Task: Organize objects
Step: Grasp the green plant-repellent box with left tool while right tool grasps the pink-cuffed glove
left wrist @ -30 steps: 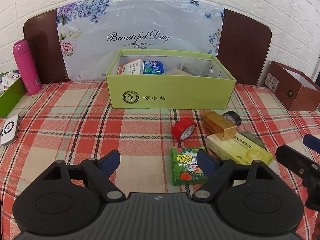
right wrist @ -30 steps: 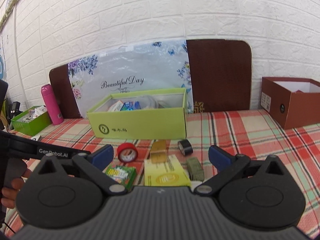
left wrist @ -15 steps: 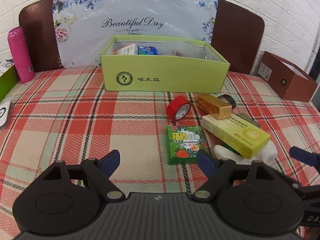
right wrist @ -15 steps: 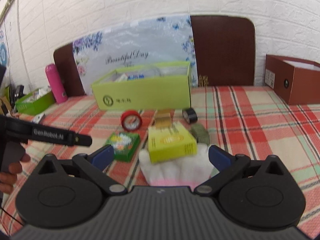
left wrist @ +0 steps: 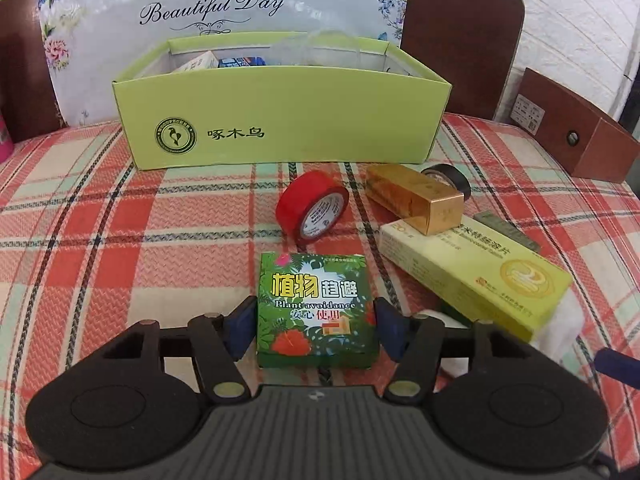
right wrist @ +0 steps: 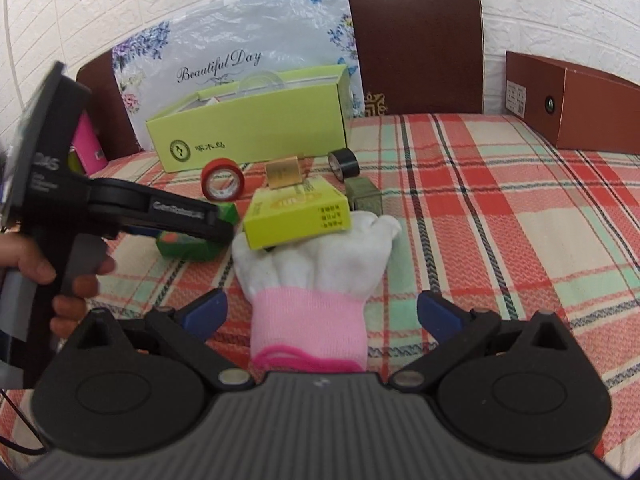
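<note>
Left gripper (left wrist: 316,326) is closing around the small green box (left wrist: 317,312) lying on the plaid tablecloth (left wrist: 120,248) before the green bin (left wrist: 280,120), pads not yet visibly pressing; light, crushable card, likely best gripped across its side walls.

Left tongs (left wrist: 316,326): down from above the desk, now low over the cloth, jaws closing in.
Green box (left wrist: 316,312): formerly ahead of the pads, now between them; contact hard to tell.
Right tongs (right wrist: 322,314): dropped lower too, jaws wide.
White glove (right wrist: 316,276): newly in view, pink cuff now between the right pads, untouched.
</note>
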Motion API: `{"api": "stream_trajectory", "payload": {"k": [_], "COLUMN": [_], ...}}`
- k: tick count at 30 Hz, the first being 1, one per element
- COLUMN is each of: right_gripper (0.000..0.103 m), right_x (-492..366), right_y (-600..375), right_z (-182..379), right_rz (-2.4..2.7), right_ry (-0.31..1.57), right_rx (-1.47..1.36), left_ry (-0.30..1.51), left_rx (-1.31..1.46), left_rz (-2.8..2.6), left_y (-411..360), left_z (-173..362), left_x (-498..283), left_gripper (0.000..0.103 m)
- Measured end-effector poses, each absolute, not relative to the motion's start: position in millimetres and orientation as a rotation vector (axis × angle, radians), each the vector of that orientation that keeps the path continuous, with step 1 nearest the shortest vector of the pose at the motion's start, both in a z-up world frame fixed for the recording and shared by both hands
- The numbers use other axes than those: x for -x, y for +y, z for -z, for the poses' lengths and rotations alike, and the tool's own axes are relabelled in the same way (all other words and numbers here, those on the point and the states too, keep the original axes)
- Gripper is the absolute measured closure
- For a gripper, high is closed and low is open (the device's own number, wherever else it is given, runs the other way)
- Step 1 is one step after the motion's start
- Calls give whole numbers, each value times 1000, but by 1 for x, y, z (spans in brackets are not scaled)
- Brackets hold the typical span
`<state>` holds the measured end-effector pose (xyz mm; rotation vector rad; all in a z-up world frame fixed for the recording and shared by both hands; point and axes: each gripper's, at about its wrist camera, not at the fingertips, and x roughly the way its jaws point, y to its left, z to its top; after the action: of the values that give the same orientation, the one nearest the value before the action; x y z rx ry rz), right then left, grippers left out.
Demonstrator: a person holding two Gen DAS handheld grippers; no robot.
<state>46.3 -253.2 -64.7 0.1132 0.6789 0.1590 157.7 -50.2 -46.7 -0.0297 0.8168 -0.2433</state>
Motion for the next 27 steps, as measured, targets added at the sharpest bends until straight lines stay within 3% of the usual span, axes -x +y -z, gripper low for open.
{"api": "stream_trajectory", "payload": {"k": [4, 5, 7, 9, 11, 18, 19, 22, 27], "right_gripper": [1, 6, 33, 72, 85, 85, 81, 37, 36], "right_x": [-56, -58, -64, -60, -47, -2, 1, 4, -6], "right_y": [-248, -246, -239, -228, -217, -176, -173, -172, -176], "right_z": [71, 73, 77, 74, 64, 57, 59, 57, 57], "right_rz": [-171, -170, -177, -173, -240, -479, -481, -438, -401], "right_ry": [687, 684, 707, 702, 702, 791, 795, 781, 776], "right_rx": [-118, -115, -99, -27, -7, 159, 174, 177, 117], "left_ry": [834, 834, 847, 856, 857, 862, 862, 857, 852], "left_rx": [91, 93, 107, 123, 123, 74, 59, 20, 33], "left_rz": [238, 223, 196, 185, 182, 226, 227, 214, 217], "left_y": [-22, -15, -3, 6, 13, 11, 9, 7, 9], "left_z": [43, 43, 44, 45, 45, 45, 46, 47, 47], "left_x": [-140, -136, -129, -124, -118, -108, -107, -104, -106], "left_gripper": [39, 39, 39, 39, 39, 39, 39, 35, 32]}}
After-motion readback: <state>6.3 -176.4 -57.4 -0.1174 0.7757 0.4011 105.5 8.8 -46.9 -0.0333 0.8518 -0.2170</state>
